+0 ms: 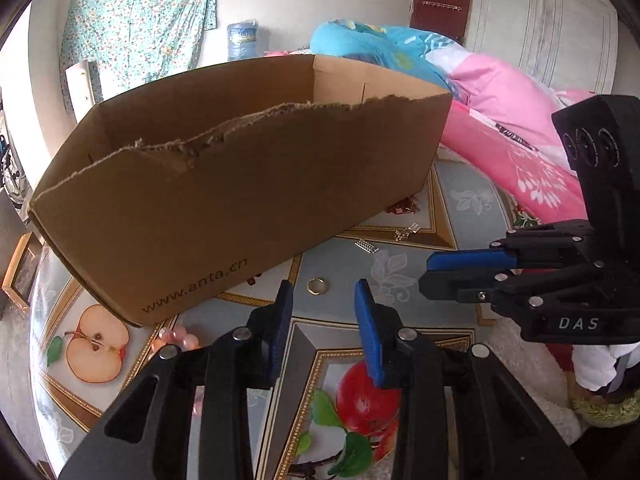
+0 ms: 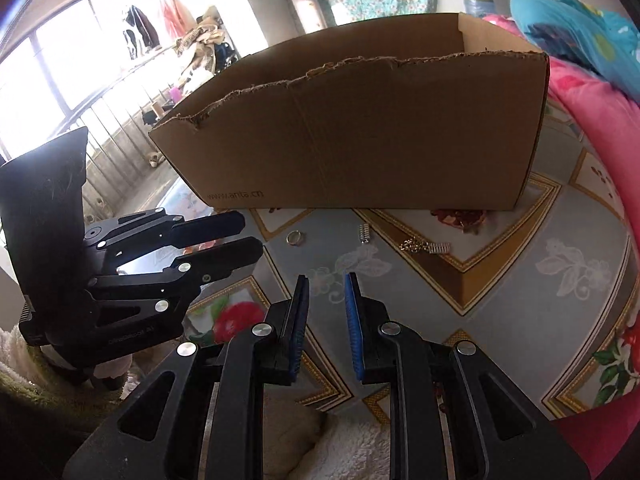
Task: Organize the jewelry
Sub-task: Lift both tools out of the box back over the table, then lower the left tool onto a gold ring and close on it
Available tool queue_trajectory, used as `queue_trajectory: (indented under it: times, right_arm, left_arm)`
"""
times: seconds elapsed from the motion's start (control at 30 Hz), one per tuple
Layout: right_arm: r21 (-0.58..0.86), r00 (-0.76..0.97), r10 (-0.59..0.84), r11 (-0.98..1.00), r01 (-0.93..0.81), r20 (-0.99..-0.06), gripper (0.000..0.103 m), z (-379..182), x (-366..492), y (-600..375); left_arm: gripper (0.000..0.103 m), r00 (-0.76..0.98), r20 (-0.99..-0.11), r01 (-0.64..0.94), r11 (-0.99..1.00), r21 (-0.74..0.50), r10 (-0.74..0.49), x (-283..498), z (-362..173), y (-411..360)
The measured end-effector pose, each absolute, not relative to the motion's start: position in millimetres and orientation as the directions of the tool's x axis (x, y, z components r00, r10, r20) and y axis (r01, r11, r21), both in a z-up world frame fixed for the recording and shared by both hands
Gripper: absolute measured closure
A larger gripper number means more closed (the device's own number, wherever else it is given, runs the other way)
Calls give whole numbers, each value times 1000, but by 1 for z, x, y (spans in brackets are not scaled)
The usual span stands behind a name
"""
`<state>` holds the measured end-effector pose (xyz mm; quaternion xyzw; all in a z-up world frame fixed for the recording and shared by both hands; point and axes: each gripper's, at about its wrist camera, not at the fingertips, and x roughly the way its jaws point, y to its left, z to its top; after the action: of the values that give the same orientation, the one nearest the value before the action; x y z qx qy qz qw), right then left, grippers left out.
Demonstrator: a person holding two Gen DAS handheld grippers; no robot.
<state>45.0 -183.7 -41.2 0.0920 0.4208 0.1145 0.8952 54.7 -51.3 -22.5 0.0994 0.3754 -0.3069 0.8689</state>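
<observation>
Hovering just above the table (image 1: 400,276), the left tool (image 1: 324,312) stands part open and holds nothing, with the gold ring (image 1: 318,285) lying flat dead ahead between its fingertips and the cardboard box (image 1: 224,184). Beside it, the right tool (image 2: 327,300) is likewise open and empty; from the ring, the small clasp (image 2: 364,234) and chain (image 2: 424,246) lie further right along the box's front wall.

A cardboard box (image 2: 352,132) is set on the table (image 2: 520,280), toward its far side. In front of the box, a ring (image 2: 295,237) is laid to the left, a small spring-like piece (image 2: 364,233) in the middle, and a chain (image 2: 425,246) to the right. Bedding (image 1: 508,120) is piled behind and to the right of the table. Both grippers are held above the table's near edge, side by side.
</observation>
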Motion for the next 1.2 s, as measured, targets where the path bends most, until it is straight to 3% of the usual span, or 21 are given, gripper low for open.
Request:
queue_trajectory:
  times: [0.47, 0.77, 1.2]
  right_arm:
    - [241, 619, 278, 960, -144, -735, 84, -48, 40, -178]
    - [252, 621, 285, 957, -143, -730, 84, -51, 42, -182]
    - [250, 643, 268, 961, -121, -717, 84, -43, 32, -191]
  left_arm:
    - [93, 529, -750, 652, 756, 61, -396, 71, -45, -78]
    - [93, 536, -751, 650, 757, 74, -386, 67, -45, -85]
    - [93, 526, -758, 591, 807, 1, -384, 63, -42, -79]
